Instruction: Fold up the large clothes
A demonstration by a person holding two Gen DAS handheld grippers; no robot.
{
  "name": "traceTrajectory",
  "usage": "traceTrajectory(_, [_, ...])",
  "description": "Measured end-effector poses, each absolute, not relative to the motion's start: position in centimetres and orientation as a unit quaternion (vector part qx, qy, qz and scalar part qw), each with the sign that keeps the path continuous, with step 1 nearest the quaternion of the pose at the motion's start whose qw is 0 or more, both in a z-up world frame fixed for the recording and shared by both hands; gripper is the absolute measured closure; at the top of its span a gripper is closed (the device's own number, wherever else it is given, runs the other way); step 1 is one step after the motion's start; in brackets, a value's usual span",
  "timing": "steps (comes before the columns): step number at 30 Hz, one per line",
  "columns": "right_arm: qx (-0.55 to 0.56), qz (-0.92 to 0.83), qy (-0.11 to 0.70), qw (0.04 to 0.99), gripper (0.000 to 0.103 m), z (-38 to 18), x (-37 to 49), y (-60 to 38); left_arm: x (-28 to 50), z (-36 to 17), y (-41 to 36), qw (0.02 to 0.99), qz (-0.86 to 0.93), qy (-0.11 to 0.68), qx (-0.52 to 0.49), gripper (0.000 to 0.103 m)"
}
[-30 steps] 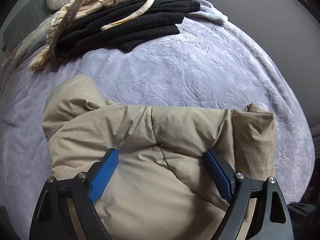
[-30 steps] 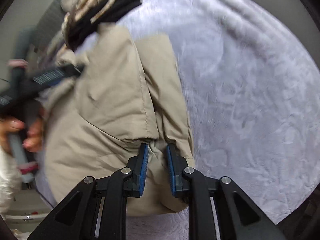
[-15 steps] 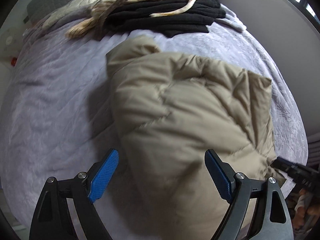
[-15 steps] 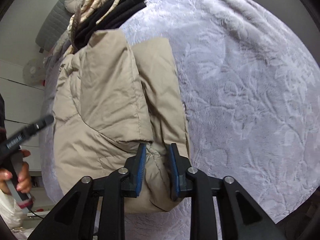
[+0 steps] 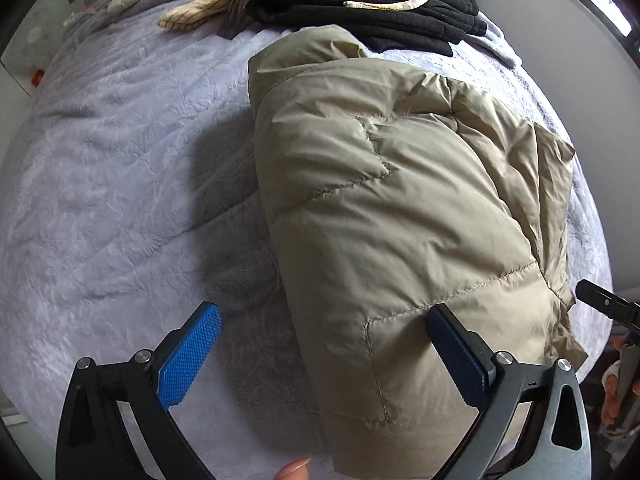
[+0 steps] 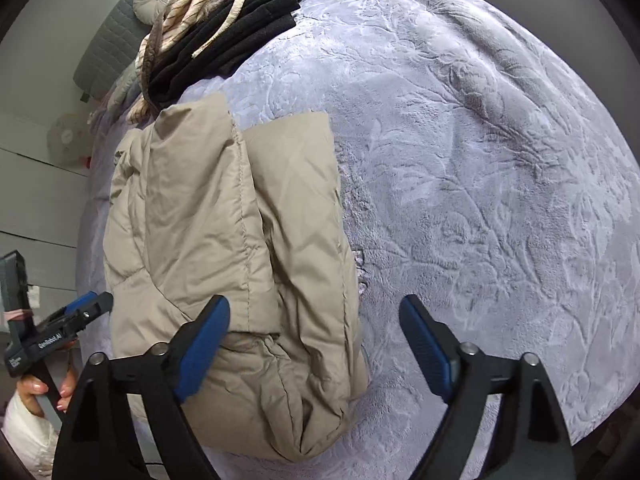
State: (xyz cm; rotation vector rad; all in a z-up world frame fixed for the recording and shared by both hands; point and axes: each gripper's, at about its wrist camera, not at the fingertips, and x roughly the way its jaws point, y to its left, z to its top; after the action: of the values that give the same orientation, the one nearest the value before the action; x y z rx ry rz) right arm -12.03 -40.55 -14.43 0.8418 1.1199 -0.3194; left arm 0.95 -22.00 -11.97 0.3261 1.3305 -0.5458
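1. Both claws gape wide and hold nothing: left claw (image 5: 324, 344) straddles the near edge of the beige puffer jacket (image 5: 400, 208), right claw (image 6: 316, 344) hovers over its corner.
2. Folded into a bundle, the jacket lies on the lavender bedspread (image 6: 480, 160).
3. Beyond it, black clothes (image 5: 380, 12) sit under a striped cream garment (image 6: 192, 12).
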Motion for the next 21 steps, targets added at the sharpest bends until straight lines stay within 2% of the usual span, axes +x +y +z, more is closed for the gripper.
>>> traceTrajectory(1, [0.387, -0.143, 0.512, 0.753, 0.011, -14.5, -11.9, -40.7, 1.1, -12.1, -21.9, 0.739, -0.25, 0.609, 0.143, 0.0])
traceTrajectory(2, [0.387, -0.139, 0.511, 0.755, 0.002, -14.5, -11.7, -40.6, 1.2, -12.2, -21.9, 0.737, -0.252, 0.612, 0.139, 0.0])
traceTrajectory(3, [0.388, -0.134, 0.508, 0.757, 0.0, -14.5, -11.6, -40.6, 1.3, -12.3, -21.7, 0.735, -0.253, 0.614, 0.135, 0.0])
traceTrajectory(9, [0.386, -0.094, 0.51, 0.763, 0.0, -14.8, -10.1, -40.4, 2.3, -13.0, -20.4, 0.714, -0.29, 0.631, 0.085, 0.0])
traceTrajectory(14, [0.401, -0.053, 0.539, 0.739, 0.0, -16.1, -8.7, -41.0, 4.1, -15.4, -18.6, 0.646, -0.35, 0.678, -0.017, 0.0])
traceTrajectory(21, [0.413, -0.032, 0.559, 0.718, 0.0, -18.2, -6.7, -42.1, 4.9, -17.7, -18.5, 0.593, -0.391, 0.698, -0.089, 0.0])
